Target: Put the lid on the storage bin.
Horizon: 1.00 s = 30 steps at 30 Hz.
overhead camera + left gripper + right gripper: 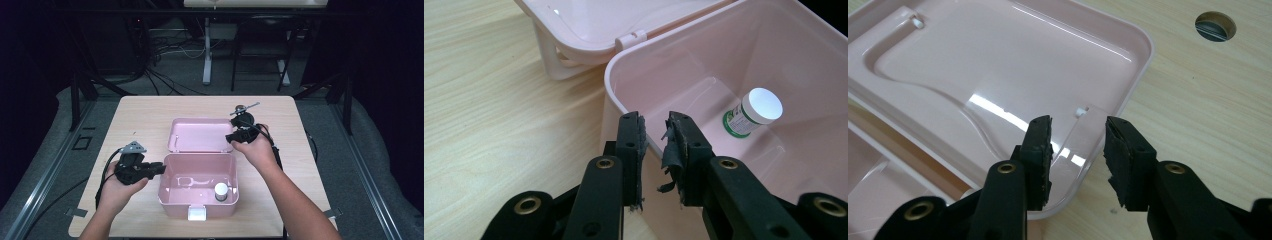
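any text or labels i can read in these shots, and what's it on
No text here can be read.
small bottle with a white cap, inside the pink box: its green and white label carries fine print, too small and blurred to read.
pink box, its open lid, its white latch, both grippers and the wooden table: no words, numbers or signs visible.
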Motion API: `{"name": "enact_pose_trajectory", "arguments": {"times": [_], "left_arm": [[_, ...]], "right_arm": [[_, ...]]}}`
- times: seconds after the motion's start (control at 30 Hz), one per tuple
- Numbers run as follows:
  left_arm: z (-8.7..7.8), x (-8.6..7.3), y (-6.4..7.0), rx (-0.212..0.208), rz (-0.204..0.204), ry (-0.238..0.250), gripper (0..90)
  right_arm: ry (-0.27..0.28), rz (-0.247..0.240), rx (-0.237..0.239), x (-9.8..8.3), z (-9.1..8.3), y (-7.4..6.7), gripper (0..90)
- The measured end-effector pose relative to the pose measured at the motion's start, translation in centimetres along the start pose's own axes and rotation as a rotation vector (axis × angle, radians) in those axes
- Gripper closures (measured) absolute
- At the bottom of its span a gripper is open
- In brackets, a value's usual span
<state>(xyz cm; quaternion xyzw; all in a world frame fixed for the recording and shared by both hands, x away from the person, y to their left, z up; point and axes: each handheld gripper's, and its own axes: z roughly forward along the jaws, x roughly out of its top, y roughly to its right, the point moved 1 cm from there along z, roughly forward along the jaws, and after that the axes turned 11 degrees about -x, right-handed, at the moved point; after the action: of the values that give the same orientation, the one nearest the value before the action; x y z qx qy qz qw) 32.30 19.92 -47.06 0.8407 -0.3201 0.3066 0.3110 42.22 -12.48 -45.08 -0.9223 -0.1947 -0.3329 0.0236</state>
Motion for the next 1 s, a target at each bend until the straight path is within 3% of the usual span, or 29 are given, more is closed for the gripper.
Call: {"name": "enact_pose_trajectory", "arguments": {"times": [0.47, 0.73, 1.0], "left_arm": [[0.0, 0.0, 0.0, -0.003, -0.006, 0.005, 76.2], [0.0, 0.0, -0.1, -0.006, -0.007, 0.007, 76.4], [0.0, 0.0, -0.1, -0.005, -0.008, 0.007, 76.5]], "right_arm": [[-0.014, 0.051, -0.016, 0.7, 1.3, 0.6, 65.0], [-0.023, 0.122, -0.03, 1.0, 2.1, 1.1, 68.8], [-0.032, 0.163, -0.058, 1.2, 2.9, 1.4, 71.4]]}}
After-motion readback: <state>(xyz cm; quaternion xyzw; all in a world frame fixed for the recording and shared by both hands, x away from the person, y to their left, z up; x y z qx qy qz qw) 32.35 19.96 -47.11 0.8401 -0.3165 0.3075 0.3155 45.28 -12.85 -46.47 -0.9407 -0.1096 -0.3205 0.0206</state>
